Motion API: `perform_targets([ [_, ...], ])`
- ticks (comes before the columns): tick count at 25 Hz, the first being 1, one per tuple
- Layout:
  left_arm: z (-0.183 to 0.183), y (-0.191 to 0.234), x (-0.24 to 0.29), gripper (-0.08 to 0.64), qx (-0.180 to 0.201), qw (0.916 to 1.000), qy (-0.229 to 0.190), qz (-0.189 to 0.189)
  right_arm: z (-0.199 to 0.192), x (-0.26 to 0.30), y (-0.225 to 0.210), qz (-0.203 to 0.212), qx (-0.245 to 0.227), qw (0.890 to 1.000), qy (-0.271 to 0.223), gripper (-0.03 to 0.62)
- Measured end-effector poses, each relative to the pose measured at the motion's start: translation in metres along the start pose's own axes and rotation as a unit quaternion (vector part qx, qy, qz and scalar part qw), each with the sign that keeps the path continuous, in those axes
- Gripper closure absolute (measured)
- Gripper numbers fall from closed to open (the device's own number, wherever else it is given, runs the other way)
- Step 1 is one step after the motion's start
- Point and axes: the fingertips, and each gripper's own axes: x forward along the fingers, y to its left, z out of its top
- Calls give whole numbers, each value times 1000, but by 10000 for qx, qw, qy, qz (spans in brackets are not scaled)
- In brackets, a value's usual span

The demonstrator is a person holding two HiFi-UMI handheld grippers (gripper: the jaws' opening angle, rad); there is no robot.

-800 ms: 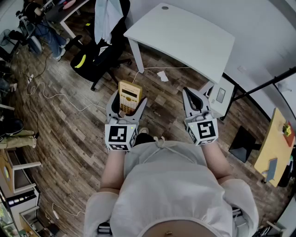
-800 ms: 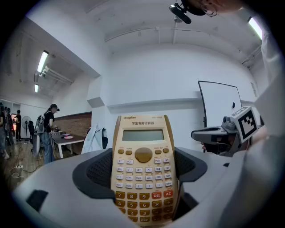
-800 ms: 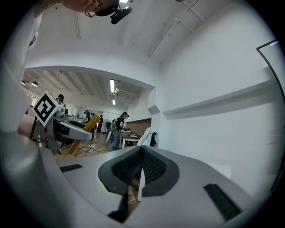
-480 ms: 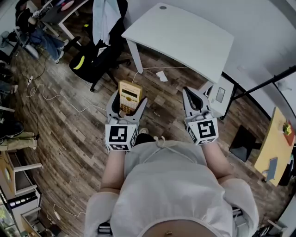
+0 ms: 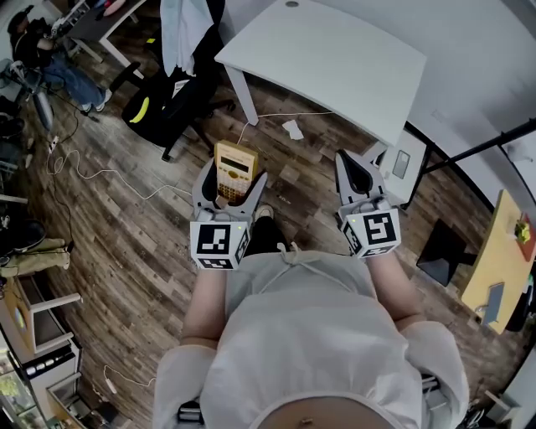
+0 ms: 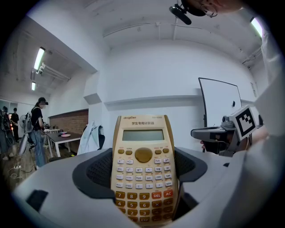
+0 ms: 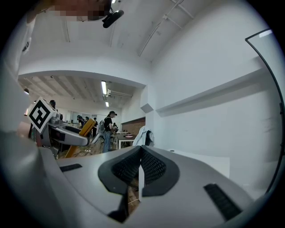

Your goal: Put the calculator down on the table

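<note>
Cream-yellow plastic calculator (image 6: 143, 169), grey display, orange lower keys. Stands upright, gripped between wide-set jaws of left gripper (image 5: 231, 189), top end protruding. Right gripper (image 7: 140, 156) closed, empty.

I see a wood-plank floor (image 5: 126, 243), a white bench (image 5: 335, 59) against the white wall (image 5: 486, 50), and a black chair (image 5: 180, 100) beside it. A strip light (image 6: 39, 58) glows overhead.

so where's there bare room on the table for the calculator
Nearly the whole table is bare, near edge to far edge; only a small round mark sits at its far corner. Crowded: the chair on its left.
</note>
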Motion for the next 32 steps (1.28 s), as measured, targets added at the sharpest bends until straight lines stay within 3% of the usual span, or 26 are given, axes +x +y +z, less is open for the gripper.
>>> perform_targets([
  [9,-11,45,70,156,-115,9997,71,-214,-19,70,-15,-107,-59,9996,236,591],
  [25,21,191,327,156,-81,9907,215,-1341,-15,319,-102,-1073,18,9928,529,591],
  [32,18,201,411,156,-7,9822,411,-1832,-28,368,-147,-1477,78,9864,712,589],
])
